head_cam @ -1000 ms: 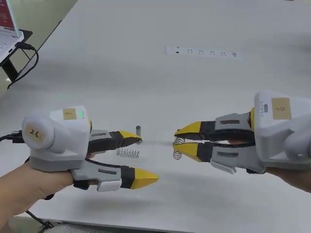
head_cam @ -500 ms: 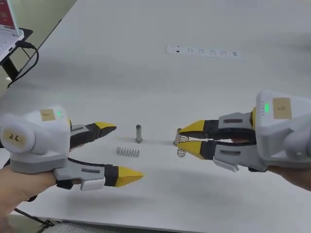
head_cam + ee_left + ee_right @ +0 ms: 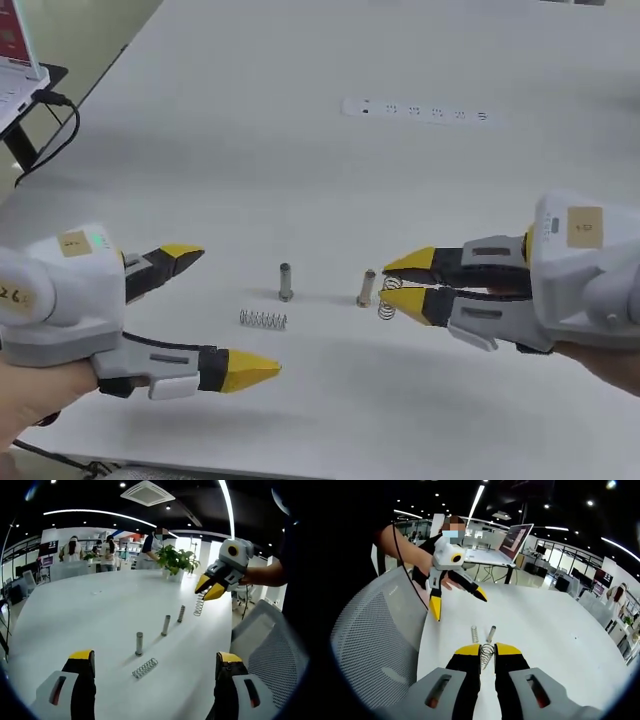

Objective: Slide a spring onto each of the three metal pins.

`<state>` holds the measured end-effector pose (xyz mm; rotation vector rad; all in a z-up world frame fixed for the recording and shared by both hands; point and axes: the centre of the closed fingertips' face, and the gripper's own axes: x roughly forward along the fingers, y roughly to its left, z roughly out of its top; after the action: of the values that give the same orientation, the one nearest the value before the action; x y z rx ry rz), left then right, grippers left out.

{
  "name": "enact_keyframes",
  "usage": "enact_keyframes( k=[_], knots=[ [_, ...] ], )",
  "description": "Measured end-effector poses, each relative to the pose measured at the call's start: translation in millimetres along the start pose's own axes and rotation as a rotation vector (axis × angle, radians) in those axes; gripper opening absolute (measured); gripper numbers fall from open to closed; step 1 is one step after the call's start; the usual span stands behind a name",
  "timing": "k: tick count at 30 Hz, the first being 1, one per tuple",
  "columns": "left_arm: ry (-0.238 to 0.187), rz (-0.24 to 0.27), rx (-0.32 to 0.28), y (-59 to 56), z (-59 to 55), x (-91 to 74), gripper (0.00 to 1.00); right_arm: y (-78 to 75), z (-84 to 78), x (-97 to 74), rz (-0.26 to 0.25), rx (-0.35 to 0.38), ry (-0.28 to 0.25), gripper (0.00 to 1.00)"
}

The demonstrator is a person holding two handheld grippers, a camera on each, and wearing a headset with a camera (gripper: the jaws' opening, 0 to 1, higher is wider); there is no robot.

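Since a second ago the left hand-held gripper [image 3: 235, 311] has drawn back toward 8 o'clock, away from the nearest pin, and the right hand-held gripper [image 3: 392, 283] has shifted slightly toward 3 o'clock, uncovering a second pin. The white desk [image 3: 300, 150] carries everything. The left hand-held gripper's jaws stand wide apart, holding nothing. Handwriting on its round end seems to read "26", and the yellow stickers on both tools are too small to read. The right hand-held gripper is clamped on a spring [image 3: 200, 605]. This hangs near upright with a slight tilt, just beside the far pin [image 3: 181, 613]. A laptop [image 3: 15, 60] and its cable [image 3: 60, 120] sit off the desk at 10 o'clock, and a power strip [image 3: 415, 110] lies at 12 o'clock. The near pin [image 3: 139, 643] and middle pin [image 3: 165, 625] stand upright and bare. A loose spring [image 3: 263, 318] lies flat at 7 o'clock from the near pin, its long axis running 9 to 3.
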<state>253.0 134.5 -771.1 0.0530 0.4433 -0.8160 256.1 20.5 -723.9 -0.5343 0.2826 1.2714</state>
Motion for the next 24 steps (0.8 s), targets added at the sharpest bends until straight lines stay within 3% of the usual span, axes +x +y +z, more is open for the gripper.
enact_keyframes(
  k=[8, 24],
  knots=[
    [0.005, 0.014, -0.018, 3.9, -2.5, -3.2, 0.98, -13.5, 2.1, 3.5, -0.035, 0.029, -0.015, 0.07],
    [0.010, 0.031, -0.029, 5.9, -10.1, -11.1, 0.98, -28.3, -4.8, 9.7, -0.059, 0.042, 0.007, 0.07]
  ],
)
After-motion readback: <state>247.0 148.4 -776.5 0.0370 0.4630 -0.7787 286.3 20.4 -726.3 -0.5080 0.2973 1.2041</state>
